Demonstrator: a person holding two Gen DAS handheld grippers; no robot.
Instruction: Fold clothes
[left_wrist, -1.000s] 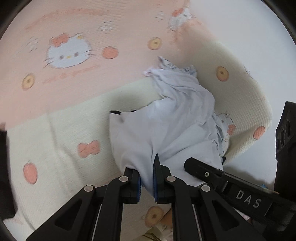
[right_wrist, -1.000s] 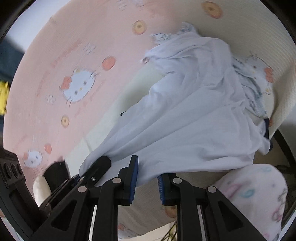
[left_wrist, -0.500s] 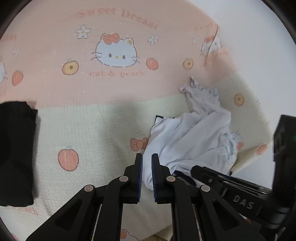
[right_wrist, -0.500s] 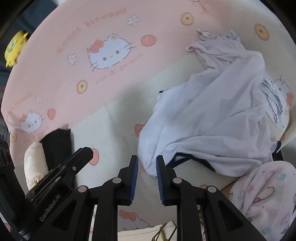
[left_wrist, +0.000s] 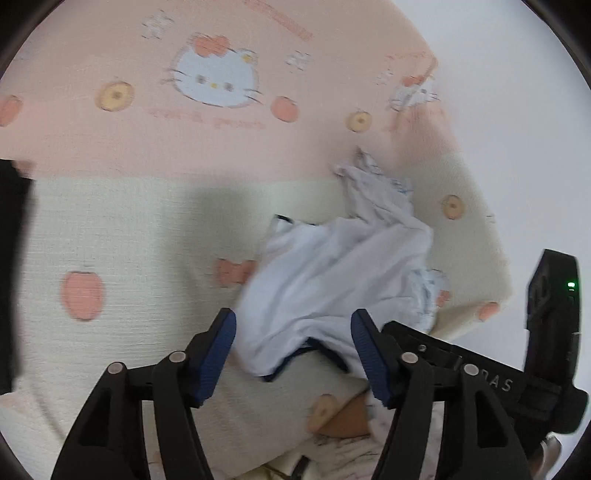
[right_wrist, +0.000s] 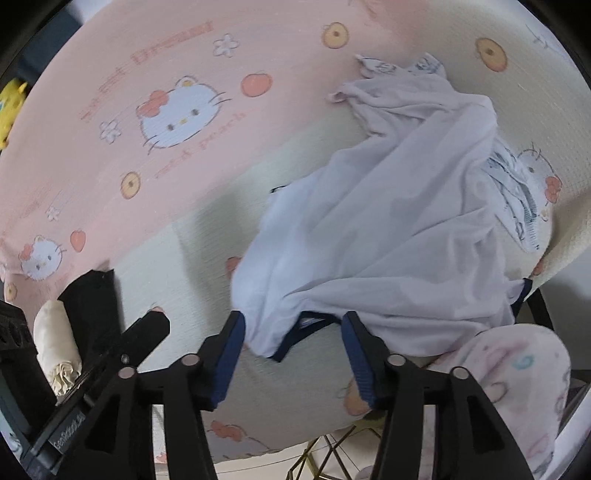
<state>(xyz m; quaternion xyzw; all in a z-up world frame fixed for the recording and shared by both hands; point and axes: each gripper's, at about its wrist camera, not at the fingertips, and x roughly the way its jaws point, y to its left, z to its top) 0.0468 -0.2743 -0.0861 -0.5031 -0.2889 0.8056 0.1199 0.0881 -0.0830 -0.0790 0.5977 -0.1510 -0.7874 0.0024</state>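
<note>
A folded black garment (right_wrist: 92, 295) and a cream roll (right_wrist: 55, 343) sit at the left on the waffle-textured blanket (left_wrist: 147, 229). The crumpled white shirt (left_wrist: 332, 273), thin with navy trim, lies at centre-right. The left hand-held gripper (left_wrist: 291, 343) and right hand-held gripper (right_wrist: 293, 347) are opening, pads clear of the hem between them.

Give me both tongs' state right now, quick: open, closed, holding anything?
Left tongs: opening, nothing gripped; white garment lies loose between the pads.
Right tongs: opening too, nothing gripped; the garment's dark-trimmed edge lies between them.
</note>
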